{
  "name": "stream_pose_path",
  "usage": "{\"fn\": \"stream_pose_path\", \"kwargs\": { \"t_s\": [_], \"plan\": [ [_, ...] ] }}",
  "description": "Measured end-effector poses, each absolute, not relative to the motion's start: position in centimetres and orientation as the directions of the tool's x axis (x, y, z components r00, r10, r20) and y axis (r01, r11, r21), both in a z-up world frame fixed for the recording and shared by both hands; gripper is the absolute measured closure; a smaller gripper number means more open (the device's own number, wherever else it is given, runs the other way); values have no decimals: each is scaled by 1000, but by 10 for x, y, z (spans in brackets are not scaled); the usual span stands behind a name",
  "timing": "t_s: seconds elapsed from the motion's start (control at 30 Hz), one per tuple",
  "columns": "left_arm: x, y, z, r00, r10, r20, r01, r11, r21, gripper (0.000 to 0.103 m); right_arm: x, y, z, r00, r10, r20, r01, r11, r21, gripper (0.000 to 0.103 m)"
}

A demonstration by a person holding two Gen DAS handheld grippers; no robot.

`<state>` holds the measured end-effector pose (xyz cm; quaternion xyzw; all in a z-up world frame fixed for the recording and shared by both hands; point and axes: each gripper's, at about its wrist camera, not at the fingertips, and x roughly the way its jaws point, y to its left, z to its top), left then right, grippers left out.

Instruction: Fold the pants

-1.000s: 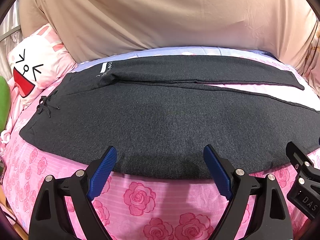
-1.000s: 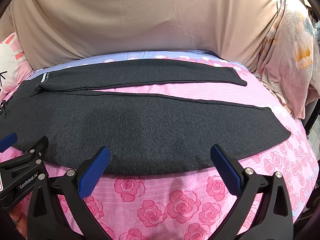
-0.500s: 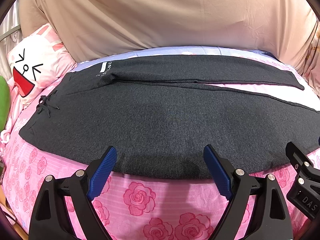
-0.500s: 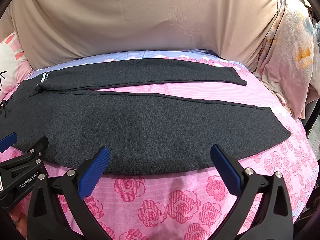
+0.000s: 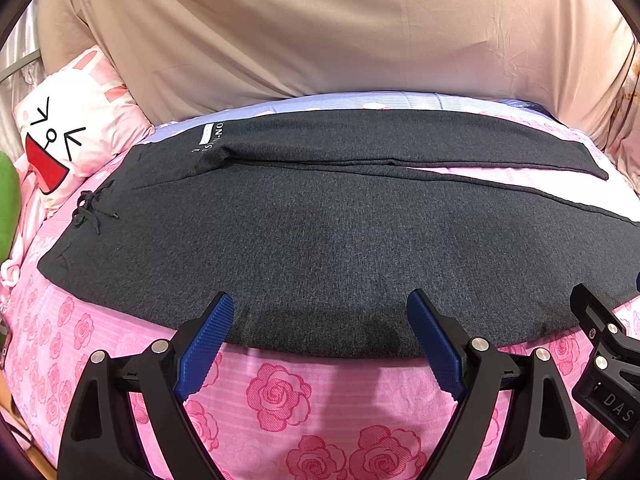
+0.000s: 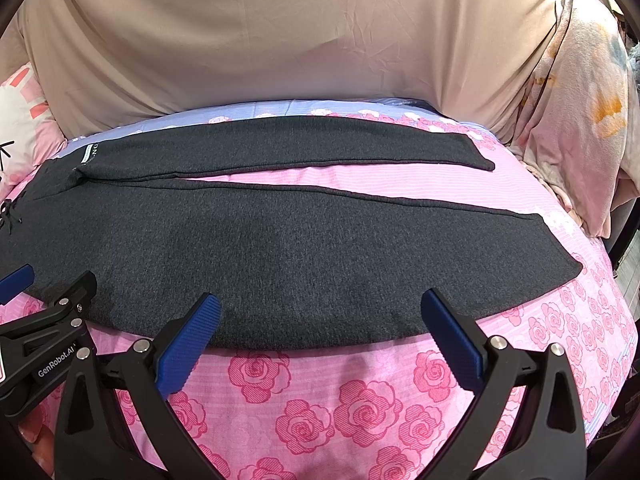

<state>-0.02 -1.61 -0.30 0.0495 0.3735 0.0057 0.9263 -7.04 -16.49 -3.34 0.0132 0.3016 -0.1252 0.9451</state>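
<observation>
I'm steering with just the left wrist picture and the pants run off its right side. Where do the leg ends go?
Observer: In the right wrist view, the near leg ends flat on the pink rose sheet, short of the bed's right edge.
Operator: And the far leg?
Observer: The far leg stops shorter; sheet shows between the two legs.
Operator: What's past the bed there?
Observer: A pale bundle with orange patches.
Operator: Is my other gripper holding anything?
Observer: No, the right gripper is open, empty, at the near hem.
</observation>
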Motion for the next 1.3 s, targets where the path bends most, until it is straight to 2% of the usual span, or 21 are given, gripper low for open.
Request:
{"fn": "stream_pose_path", "kwargs": {
  "t_s": [0.33,0.47,0.57,0.67,0.77,0.8,0.83,0.9,0.93,1.1,1.17,1.3],
  "plan": [
    [0,-15,-4,719,36,-694,31,996,84,17,-70,-165,-34,787,-218,-577,237,970,-42,5],
    [-2,5,8,724,-11,-690,36,999,21,16,-68,-187,-27,783,-98,-614,163,985,51,5],
    [6,54,42,745,-37,-666,5,999,-50,16,-65,-234,-8,795,-100,-598,182,980,78,5],
    [27,111,80,792,27,-610,-96,992,-82,16,-51,-298,14,814,-117,-569,217,970,111,5],
    [69,159,100,798,184,-575,-239,971,-22,16,-20,-356,28,814,-151,-561,262,957,123,5],
    [82,169,101,789,215,-576,-266,964,-4,16,-8,-372,30,807,-154,-571,272,954,127,9],
    [102,184,101,770,257,-584,-304,953,18,16,7,-389,32,797,-163,-581,290,948,131,13],
    [133,204,97,744,284,-605,-334,942,30,16,37,-417,30,782,-136,-608,290,943,162,31],
    [147,211,93,723,306,-620,-361,932,39,16,55,-435,28,772,-135,-621,301,938,170,33],
    [221,246,69,658,293,-694,-398,917,10,16,125,-478,10,704,-176,-687,350,929,120,33],
    [245,259,60,637,268,-723,-400,916,-13,16,143,-488,4,689,-189,-700,361,927,105,33],
    [286,282,39,590,293,-753,-448,894,-3,16,175,-497,-1,675,-212,-707,363,929,68,33]
  ]
}}
